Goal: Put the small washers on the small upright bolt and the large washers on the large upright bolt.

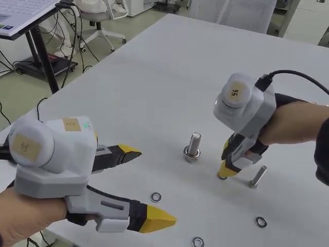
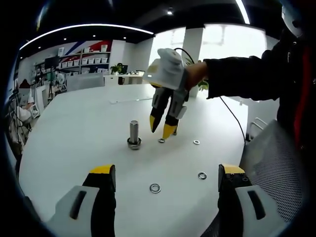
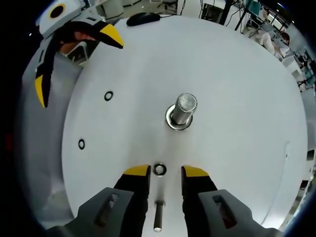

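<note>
Left gripper (image 1: 146, 185) sits nearest, low over the near-left edge of the bench (image 1: 154, 77). Its jaws are wide apart with nothing in them; reads as parked clear while the other hand works.

Right gripper (image 1: 226, 172) tips steeply down onto the bench just right of the big bolt (image 1: 193, 144). Its jaws are partly apart and straddle one washer (image 3: 159, 169), which lies flat between the tips, not yet pinched. The steep angle makes sense: it's a thin flat ring, so the tips have to come from above to catch the rim.

Big bolt stands upright toward the near edge, with a ring (image 1: 191, 154) round its foot. Cannot tell if that is a washer or its own flange. Three spare washers (image 1: 156, 197) lie flat along the near edge, apart from each other, in reach of either hand.

Hard to make out:
- Small bolt (image 1: 257, 176), just beside the right gripper, looks to lie on its side rather than stand. In the right gripper view it is a thin foreshortened rod between the jaw bodies, so that's a judgement.
- Washers are too small to sort large from small.
- In the head view the right tips mostly cover the straddled washer.
</note>
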The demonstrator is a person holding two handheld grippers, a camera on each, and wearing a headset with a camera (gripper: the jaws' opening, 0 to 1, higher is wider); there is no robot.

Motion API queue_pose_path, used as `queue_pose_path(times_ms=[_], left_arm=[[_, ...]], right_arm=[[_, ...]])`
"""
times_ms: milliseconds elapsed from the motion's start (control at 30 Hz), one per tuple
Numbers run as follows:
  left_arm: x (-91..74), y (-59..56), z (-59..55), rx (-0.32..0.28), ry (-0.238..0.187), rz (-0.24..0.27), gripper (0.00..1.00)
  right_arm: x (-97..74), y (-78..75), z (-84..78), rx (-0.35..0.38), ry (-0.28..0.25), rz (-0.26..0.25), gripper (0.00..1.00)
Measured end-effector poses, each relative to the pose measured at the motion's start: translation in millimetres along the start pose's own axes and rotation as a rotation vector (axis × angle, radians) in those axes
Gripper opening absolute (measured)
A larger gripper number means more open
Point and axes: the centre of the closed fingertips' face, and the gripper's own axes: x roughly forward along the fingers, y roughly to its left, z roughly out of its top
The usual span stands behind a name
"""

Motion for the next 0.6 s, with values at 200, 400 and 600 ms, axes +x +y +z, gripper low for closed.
queue_pose_path(times_ms=[200,400,600], left_arm=[[0.5,-2.5,-0.7,0.003,0.007,-0.008,0.85],[0.6,-3.7,-1.5,0.004,0.012,-0.012,0.85],[0.5,-4.0,-2.1,0.004,0.015,-0.014,0.85]], right_arm=[[2.8,1.8,-5.5,0.007,0.006,0.003,0.26],[5.5,6.8,-8.9,0.008,0.015,0.006,0.25],[6.2,9.0,-9.3,0.007,0.019,0.007,0.24]])
